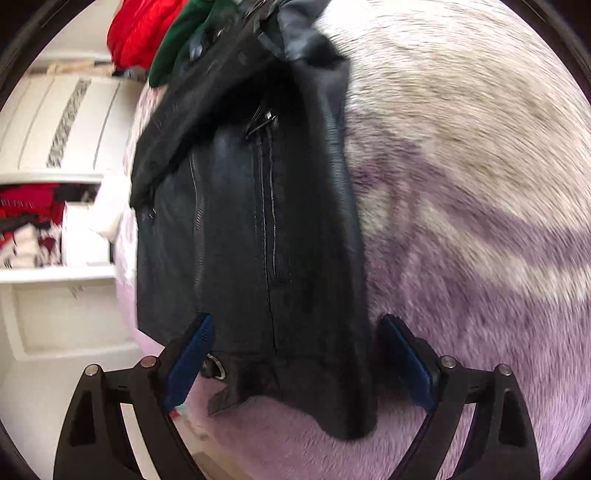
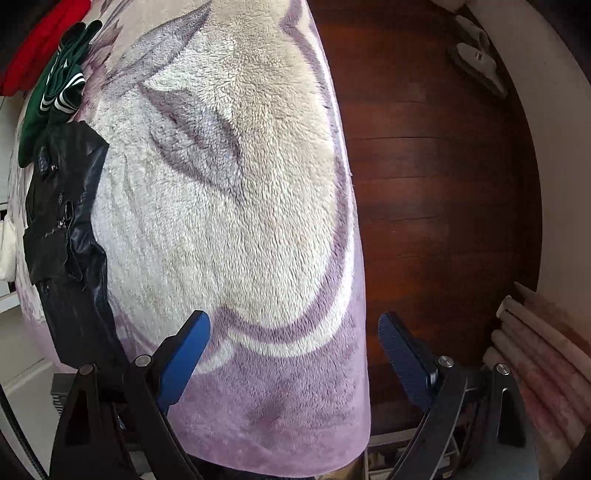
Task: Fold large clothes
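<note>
On the blanket [image 1: 461, 147]: black jacket [image 1: 251, 221] lies flat | left gripper [image 1: 295, 332] jaws apart astride hem | right gripper [image 2: 293, 328] jaws apart, empty

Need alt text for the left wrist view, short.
A black leather jacket with zips lies on a fuzzy lilac and cream blanket, its hem between the blue pads of the open left claw. Beyond it lie green and red garments; white shelves stand at left.
</note>
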`<state>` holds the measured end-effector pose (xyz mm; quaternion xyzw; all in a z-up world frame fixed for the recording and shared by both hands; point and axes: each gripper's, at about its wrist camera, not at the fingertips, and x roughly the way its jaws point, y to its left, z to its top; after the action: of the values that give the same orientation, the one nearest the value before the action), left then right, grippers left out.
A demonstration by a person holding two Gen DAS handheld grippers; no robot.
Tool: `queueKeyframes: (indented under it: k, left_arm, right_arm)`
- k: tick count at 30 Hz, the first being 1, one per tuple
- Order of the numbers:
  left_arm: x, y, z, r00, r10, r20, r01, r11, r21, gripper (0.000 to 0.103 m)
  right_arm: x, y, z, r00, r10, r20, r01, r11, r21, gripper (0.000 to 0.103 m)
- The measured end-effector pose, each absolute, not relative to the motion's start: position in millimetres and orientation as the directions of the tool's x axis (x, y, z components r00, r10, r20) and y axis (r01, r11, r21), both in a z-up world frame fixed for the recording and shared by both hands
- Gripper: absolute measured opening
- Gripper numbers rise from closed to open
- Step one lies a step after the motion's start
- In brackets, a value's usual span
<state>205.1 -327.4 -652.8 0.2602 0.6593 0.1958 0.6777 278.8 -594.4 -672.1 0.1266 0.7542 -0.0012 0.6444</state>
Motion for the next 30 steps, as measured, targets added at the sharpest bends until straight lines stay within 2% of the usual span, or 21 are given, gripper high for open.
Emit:
queueKeyframes:
  k: [1, 2, 3, 4, 6, 8, 11, 14, 18, 19, 20, 25, 30]
  left_arm:
    - [206, -323, -650, 0.055, 0.597, -0.8, 0.063, 0.798, 0.6, 0.092]
    - [209, -318, -645, 0.07, 0.578, -0.813, 0.054, 0.812, 0.582, 0.079]
    - [209, -317, -639, 0.087, 0.563, -0.822, 0.049, 0.822, 0.568, 0.032]
    - [211, -315, -633, 0.095, 0.53, -0.842, 0.043, 0.843, 0.536, 0.013]
    - [214, -313, -626, 0.106, 0.488, -0.867, 0.041, 0.869, 0.494, 0.009]
    - [215, -312, -616, 0.126, 0.485, -0.866, 0.048, 0.868, 0.493, 0.009]
    - [214, -311, -604, 0.147, 0.497, -0.855, 0.061, 0.859, 0.509, 0.009]
    - [216, -306, -595, 0.147, 0.487, -0.861, 0.06, 0.865, 0.499, 0.008]
    - [220, -294, -584, 0.157, 0.455, -0.877, 0.027, 0.885, 0.464, 0.008]
    - [221, -290, -581, 0.164, 0.444, -0.881, 0.019, 0.891, 0.453, 0.008]
    - [223, -283, -579, 0.162, 0.433, -0.887, 0.009, 0.898, 0.44, 0.008]
    - [222, -245, -553, 0.174, 0.341, -0.924, -0.065, 0.94, 0.335, 0.007]
    - [218, -187, -512, 0.21, 0.24, -0.948, -0.161, 0.965, 0.209, 0.007]
  right_arm:
    - [288, -590, -676, -0.135, 0.207, -0.969, 0.175, 0.968, 0.182, 0.094]
    - [297, -584, -681, -0.133, 0.235, -0.963, 0.157, 0.964, 0.214, 0.094]
    - [306, -579, -684, -0.132, 0.258, -0.957, 0.142, 0.961, 0.239, 0.094]
    - [316, -570, -689, -0.131, 0.303, -0.944, 0.131, 0.949, 0.286, 0.094]
    - [333, -559, -694, -0.129, 0.432, -0.893, 0.133, 0.899, 0.416, 0.094]
    - [361, -528, -710, -0.14, 0.612, -0.778, 0.149, 0.79, 0.595, 0.094]
    - [389, -490, -730, -0.177, 0.758, -0.627, 0.186, 0.652, 0.735, 0.094]
    - [410, -446, -756, -0.224, 0.829, -0.512, 0.233, 0.556, 0.798, 0.094]
    - [418, -395, -779, -0.274, 0.84, -0.468, 0.266, 0.533, 0.803, 0.093]
    - [418, -385, -776, -0.271, 0.845, -0.462, 0.256, 0.526, 0.811, 0.07]
    - [418, -373, -771, -0.282, 0.836, -0.47, 0.244, 0.537, 0.808, 0.036]
    - [416, -346, -710, -0.237, 0.793, -0.561, 0.181, 0.603, 0.777, 0.026]
    - [418, -276, -624, -0.244, 0.736, -0.632, 0.032, 0.657, 0.753, 0.025]
